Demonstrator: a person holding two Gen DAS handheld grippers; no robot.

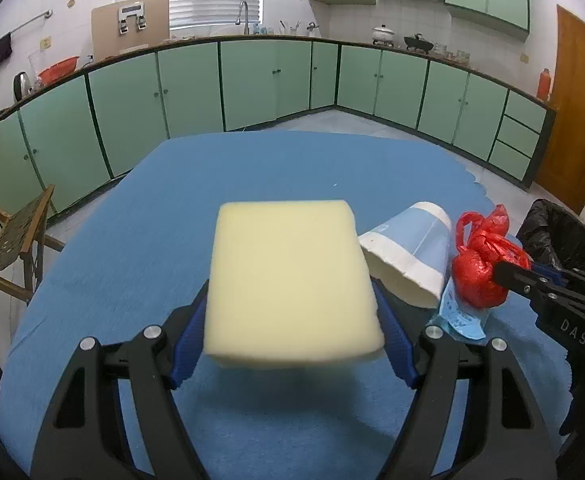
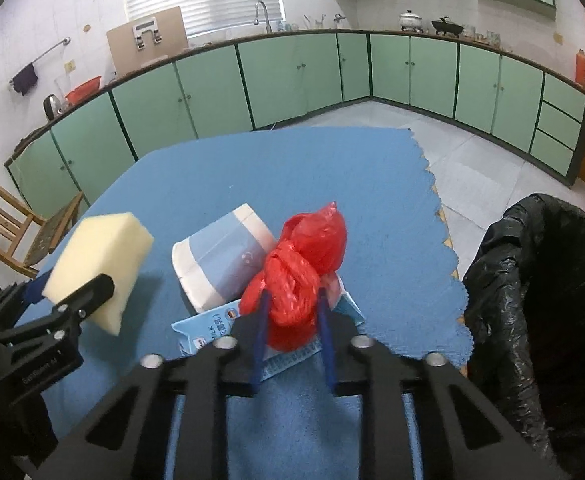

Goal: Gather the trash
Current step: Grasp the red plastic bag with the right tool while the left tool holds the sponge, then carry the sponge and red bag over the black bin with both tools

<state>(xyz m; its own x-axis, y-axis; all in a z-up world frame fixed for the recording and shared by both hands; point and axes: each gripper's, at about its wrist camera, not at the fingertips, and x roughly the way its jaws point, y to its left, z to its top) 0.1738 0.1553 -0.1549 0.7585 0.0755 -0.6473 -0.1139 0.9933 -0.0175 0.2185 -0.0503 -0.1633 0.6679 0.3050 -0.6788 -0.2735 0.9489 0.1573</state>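
1. Left gripper (image 1: 292, 312): fingers clamped on the pale yellow sponge block (image 1: 292, 284), held clear above the blue cloth (image 1: 132, 240) on the counter; its shadow falls on the cloth below.
2. Right gripper (image 2: 292, 312): fingers pinched onto the knotted red plastic bag (image 2: 300, 276), one blue pad on each side.
3. Red bag sits on a flattened blue milk carton (image 2: 208, 330), touching the tipped-over blue-and-white paper cup (image 2: 220, 268).
4. Bin with black liner (image 2: 532, 280) stands just past the cloth's right edge.
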